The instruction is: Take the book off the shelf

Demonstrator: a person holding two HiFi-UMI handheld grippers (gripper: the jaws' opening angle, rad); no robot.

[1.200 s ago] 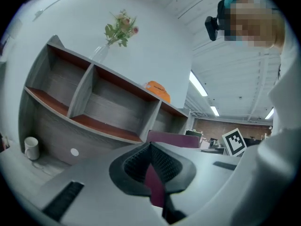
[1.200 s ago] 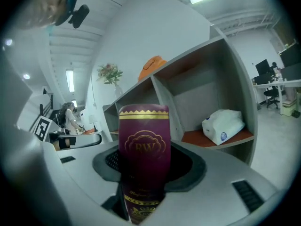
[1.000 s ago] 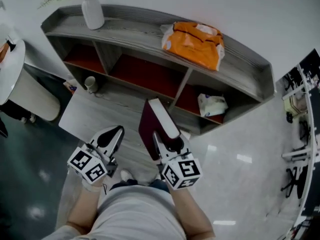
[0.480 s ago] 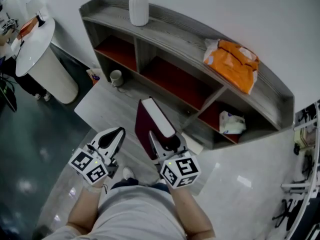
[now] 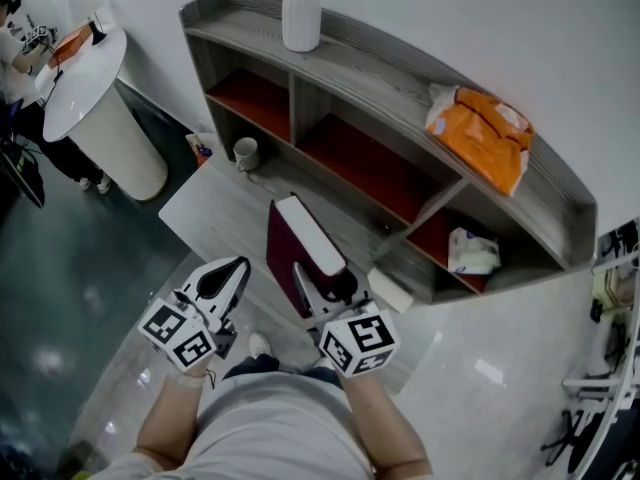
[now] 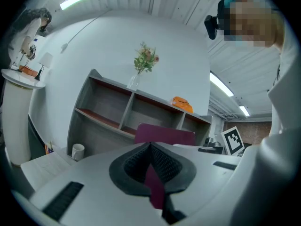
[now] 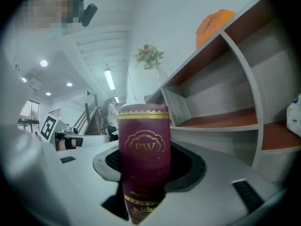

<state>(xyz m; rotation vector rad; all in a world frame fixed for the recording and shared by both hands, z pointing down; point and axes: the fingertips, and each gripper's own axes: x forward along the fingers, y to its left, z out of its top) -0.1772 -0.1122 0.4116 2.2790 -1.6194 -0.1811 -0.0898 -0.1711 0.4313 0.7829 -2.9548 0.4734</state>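
Observation:
A thick maroon book (image 5: 285, 258) with white page edges stands upright in front of the grey shelf (image 5: 400, 83), clear of its red-floored compartments. My right gripper (image 5: 322, 286) is shut on the book's lower end. In the right gripper view its gold-stamped spine (image 7: 143, 147) rises between the jaws. My left gripper (image 5: 233, 271) hangs to the left of the book, shut with nothing held. In the left gripper view the book (image 6: 164, 135) shows just beyond the left gripper (image 6: 150, 147).
On the shelf top stand a white vase (image 5: 300, 18) and an orange bag (image 5: 480, 133). A white packet (image 5: 472, 251) lies in the lower right compartment. A mug (image 5: 245, 153) sits on the floor by the shelf's left end. A round white table (image 5: 85, 68) stands far left.
The head view has swung, so the shelf now sits further right in the picture. The book stays in the right gripper's hold; both grippers keep their places.

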